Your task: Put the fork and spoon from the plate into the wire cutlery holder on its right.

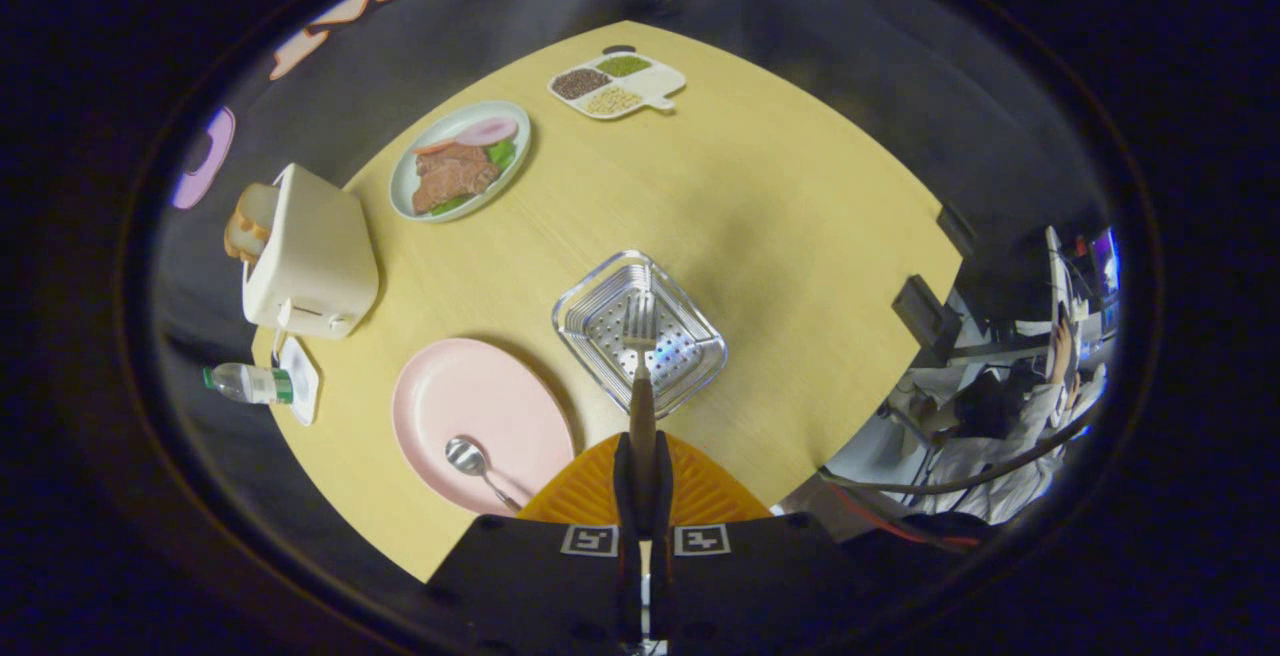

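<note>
1. Partly hidden: lower rim of pink plate (470, 406) cut off behind the tool's body; spoon (478, 467) handle end lost at the same spot, bowl plainly visible on the plate.
2. Hard to make out: wire cutlery holder (640, 334) seen from above as a square shiny basket with a perforated floor; wall height not readable from this angle.
3. Unclear whether fork tines touch the holder's floor or hang above it; tines overlap the holder's middle.
4. Tool (641, 481) pressed together, both fingers pinching the fork (640, 376) by its handle; fork pointing straight ahead, tines over the holder.
5. Orange ribbed piece just behind the fingers, partly blocking the bench (760, 206) edge nearest the holder.
6. Holder just right of the pink plate, apart from it, on the pale wooden bench.
7. Beyond the holder, well apart: oval dish of meat and vegetables (460, 161), and further still a divided tray of grains (617, 84).
8. Left of the holder, past the pink plate: white toaster (308, 258) with bread slices showing at its far side, a small white square dish (299, 379) below it, and a lying water bottle (250, 384) at the bench edge, its far end blurred.
9. Right of the holder, off the bench: cluttered room, too distorted to tell apart.
</note>
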### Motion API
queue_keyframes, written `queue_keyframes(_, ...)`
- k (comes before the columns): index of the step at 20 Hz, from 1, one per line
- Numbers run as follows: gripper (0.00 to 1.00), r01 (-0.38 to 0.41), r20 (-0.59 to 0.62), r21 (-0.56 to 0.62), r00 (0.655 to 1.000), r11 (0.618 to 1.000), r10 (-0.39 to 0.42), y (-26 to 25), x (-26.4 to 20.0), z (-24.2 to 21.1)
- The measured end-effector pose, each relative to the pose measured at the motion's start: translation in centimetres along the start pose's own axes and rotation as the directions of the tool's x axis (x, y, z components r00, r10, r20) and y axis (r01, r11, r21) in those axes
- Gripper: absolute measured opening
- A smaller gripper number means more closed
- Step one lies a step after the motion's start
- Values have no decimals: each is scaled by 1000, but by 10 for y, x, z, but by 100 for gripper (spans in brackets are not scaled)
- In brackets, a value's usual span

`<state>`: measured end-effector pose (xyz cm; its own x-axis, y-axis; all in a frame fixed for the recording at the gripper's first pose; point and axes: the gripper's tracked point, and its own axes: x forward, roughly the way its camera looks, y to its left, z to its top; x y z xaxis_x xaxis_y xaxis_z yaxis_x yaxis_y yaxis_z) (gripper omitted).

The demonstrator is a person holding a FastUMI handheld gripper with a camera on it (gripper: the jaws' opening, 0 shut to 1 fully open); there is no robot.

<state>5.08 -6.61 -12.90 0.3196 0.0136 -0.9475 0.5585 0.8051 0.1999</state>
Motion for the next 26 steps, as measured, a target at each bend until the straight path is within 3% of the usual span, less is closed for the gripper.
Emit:
queue_keyframes(5,7,-14,-20,29,1000,999,14,2,6,9)
queue_keyframes(13,17,-8,-35,-57,999,998,6,-3,11,5)
queue_keyframes(17,53,-42,14,-77,999,996,43,-1,-2,2)
queue_keyframes(22,98,3,60,-169,998,986,7,-7,-29,-15)
queue_keyframes(26,98,28,132,-217,991,976,1,0,-59,-32)
